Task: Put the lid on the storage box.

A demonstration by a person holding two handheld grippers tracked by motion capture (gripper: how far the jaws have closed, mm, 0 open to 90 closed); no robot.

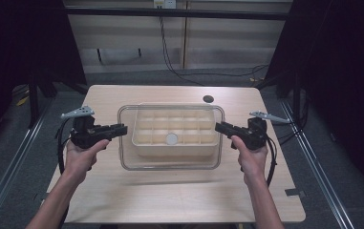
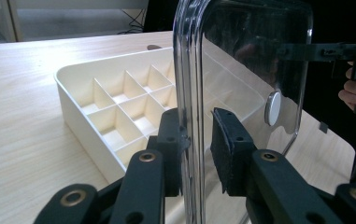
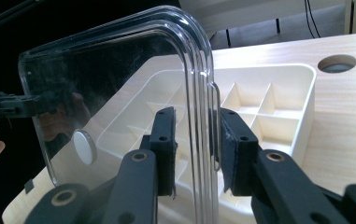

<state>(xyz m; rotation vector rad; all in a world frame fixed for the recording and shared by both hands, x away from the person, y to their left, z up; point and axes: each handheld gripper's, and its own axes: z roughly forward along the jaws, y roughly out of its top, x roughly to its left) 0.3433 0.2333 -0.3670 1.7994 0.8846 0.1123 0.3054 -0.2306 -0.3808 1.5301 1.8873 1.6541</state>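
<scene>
Table (image 1: 179, 191): one tray (image 1: 175, 143), one lid (image 1: 124, 162).

Clear lid (image 1: 170, 164) blocks tray (image 1: 175, 149) from above (table (image 1: 170, 200) front free).

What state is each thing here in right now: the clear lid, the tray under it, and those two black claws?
Clear lid: lifted off, held level above the tray by both short edges.
Divided tray: uncovered, compartments look empty, resting on the table.
Left gripper: jaws straddle the lid's edge, small gap showing.
Right gripper: jaws straddle the opposite edge likewise.
</scene>
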